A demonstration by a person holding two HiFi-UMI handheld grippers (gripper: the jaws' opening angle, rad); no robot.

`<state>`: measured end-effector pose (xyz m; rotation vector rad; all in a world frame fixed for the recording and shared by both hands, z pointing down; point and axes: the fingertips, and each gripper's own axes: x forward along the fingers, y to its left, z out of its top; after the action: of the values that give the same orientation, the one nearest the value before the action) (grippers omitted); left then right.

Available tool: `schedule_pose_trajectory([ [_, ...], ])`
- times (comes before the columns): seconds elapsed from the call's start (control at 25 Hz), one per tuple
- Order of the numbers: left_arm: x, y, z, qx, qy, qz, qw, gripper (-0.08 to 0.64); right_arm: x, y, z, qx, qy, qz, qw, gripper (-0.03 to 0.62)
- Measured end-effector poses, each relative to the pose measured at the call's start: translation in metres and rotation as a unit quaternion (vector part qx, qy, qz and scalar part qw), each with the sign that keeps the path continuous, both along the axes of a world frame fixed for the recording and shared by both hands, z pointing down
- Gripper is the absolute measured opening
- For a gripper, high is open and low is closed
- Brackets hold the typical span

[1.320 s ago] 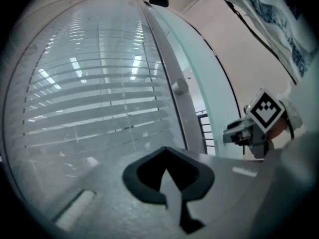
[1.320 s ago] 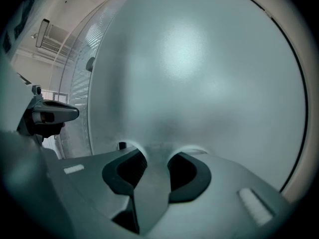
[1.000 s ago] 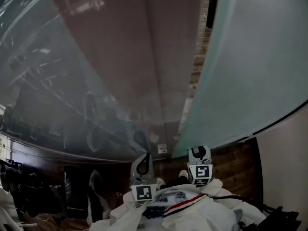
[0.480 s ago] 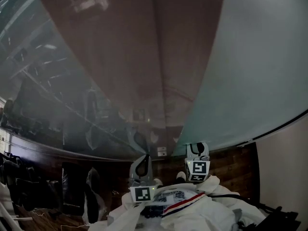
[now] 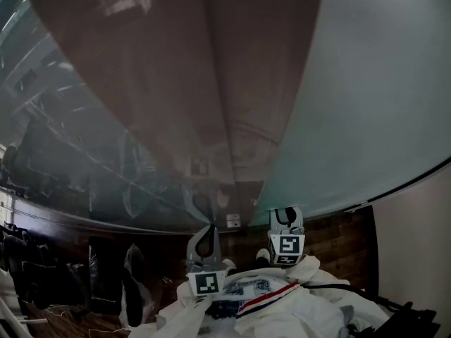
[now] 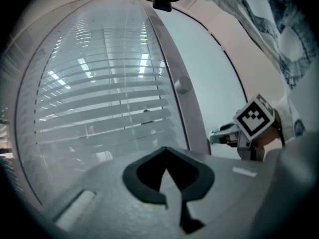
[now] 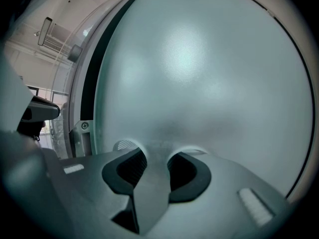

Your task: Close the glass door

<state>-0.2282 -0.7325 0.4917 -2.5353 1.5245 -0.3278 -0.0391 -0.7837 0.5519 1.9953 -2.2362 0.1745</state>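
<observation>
The right hand-held gripper (image 7: 155, 156) has its jaws about half apart and clamps nothing. Its tips stand right at the frosted face of the glass door (image 7: 199, 73), which fills most of the right gripper view; whether they touch it or stop just short I cannot tell. The left hand-held gripper (image 6: 166, 152) is closed tip to tip and empty, aimed toward slatted blinds (image 6: 94, 93). In the head view the door's edge lies along the brown frame panel (image 5: 211, 83) with no gap showing. In the right gripper view, though, a dark band (image 7: 92, 83) runs down the door's left edge. The door looks almost closed, and a last push may remain.
</observation>
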Motion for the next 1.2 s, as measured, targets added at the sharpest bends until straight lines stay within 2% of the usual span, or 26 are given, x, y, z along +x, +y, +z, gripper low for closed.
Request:
schedule_pose_trajectory([
  [0.28, 0.004, 0.001, 0.002, -0.012, 0.005, 0.007, 0.9999, 0.002, 0.004, 0.000, 0.002, 0.000, -0.001, 0.007, 1.000, 0.120],
  [0.48, 0.007, 0.011, 0.004, -0.016, -0.005, 0.057, 0.9982, 0.002, 0.007, -0.005, 0.006, 0.014, 0.002, 0.013, 1.000, 0.124],
  [0.6, 0.005, 0.021, 0.010, -0.022, 0.012, 0.088, 0.9958, 0.002, 0.016, -0.004, 0.005, 0.014, 0.009, 0.023, 1.000, 0.124],
  [0.76, -0.004, 0.037, 0.030, -0.041, 0.016, 0.125, 0.9912, 0.002, 0.019, -0.006, 0.014, -0.002, 0.012, 0.029, 1.000, 0.129],
  [0.88, -0.004, 0.044, 0.037, -0.054, 0.021, 0.134, 0.9892, 0.002, 0.018, -0.004, 0.011, -0.017, 0.013, 0.027, 0.999, 0.146],
  [1.0, 0.003, 0.058, 0.035, -0.052, 0.035, 0.140, 0.9882, 0.002, 0.030, 0.015, 0.005, -0.022, 0.024, 0.045, 0.998, 0.226],
  [1.08, 0.003, 0.069, 0.043, -0.063, 0.040, 0.141, 0.9873, 0.002, 0.039, 0.037, 0.005, -0.027, 0.014, 0.063, 0.998, 0.241],
  [1.2, 0.003, 0.085, 0.056, -0.079, 0.044, 0.136, 0.9865, 0.002, 0.052, 0.075, 0.006, -0.035, -0.011, 0.084, 0.996, 0.223],
])
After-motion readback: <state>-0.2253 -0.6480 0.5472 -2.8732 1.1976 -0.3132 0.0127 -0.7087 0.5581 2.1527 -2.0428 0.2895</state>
